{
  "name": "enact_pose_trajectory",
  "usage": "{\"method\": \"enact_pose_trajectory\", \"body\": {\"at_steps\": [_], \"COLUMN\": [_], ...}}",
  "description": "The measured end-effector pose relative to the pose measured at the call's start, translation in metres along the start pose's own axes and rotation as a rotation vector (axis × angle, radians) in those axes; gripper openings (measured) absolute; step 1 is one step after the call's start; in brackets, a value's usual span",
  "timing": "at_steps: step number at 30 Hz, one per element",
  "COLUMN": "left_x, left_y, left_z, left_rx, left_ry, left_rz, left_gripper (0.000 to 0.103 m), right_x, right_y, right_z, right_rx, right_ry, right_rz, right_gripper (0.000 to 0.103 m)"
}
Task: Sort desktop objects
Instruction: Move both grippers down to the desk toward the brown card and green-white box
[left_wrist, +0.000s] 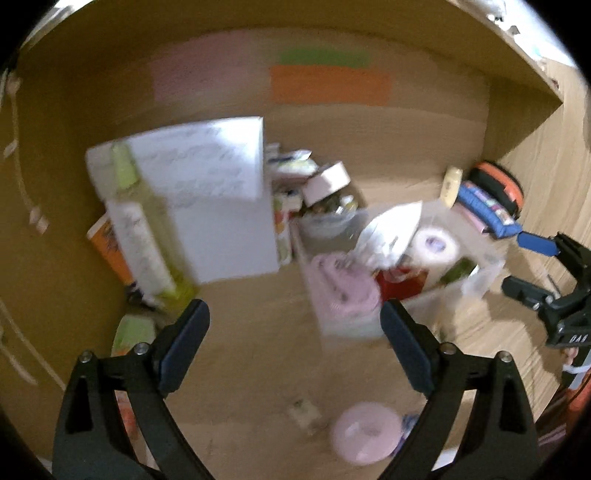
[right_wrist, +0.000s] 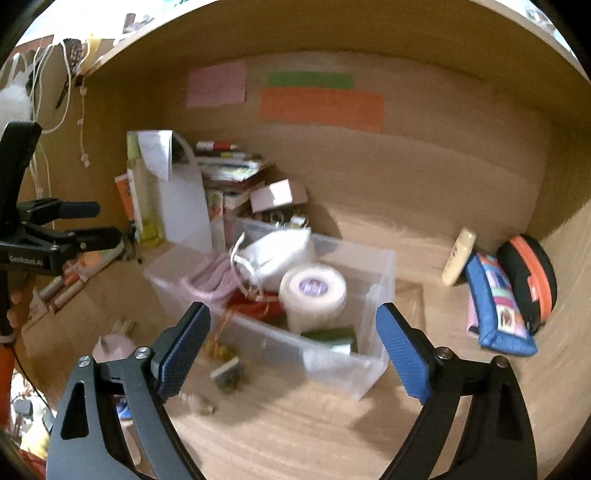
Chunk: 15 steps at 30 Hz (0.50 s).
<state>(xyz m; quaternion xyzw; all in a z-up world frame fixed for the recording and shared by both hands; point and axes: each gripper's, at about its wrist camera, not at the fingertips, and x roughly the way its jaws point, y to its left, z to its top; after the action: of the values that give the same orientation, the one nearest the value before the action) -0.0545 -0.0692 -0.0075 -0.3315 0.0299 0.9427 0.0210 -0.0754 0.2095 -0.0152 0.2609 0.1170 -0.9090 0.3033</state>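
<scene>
Beyond both open jaws, clear bin (right_wrist: 373, 354)

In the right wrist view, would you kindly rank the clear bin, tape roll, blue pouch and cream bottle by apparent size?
Largest to smallest:
1. clear bin
2. blue pouch and tape roll, too alike to rank
3. cream bottle
</scene>
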Motion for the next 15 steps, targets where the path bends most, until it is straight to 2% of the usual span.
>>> {"method": "enact_pose_trajectory", "body": {"at_steps": [9,15], "left_x": [0.018,0.025], "left_y": [0.027,0.025], "left_z": [-0.056,-0.084], "left_rx": [-0.033,0.002], "left_ry": [0.145,0.207], "left_rz": [0.041,0.019], "left_gripper": [0.095,0.095], "right_x": [0.019,0.031], "right_y": [0.010,0.019], "right_z": [-0.033,-0.047], "right_rx": [0.018,-0.008], "right_ry": [0.109,0.170], "right_rz": [0.064,0.074], "right_gripper": [0.090,0.090]}}
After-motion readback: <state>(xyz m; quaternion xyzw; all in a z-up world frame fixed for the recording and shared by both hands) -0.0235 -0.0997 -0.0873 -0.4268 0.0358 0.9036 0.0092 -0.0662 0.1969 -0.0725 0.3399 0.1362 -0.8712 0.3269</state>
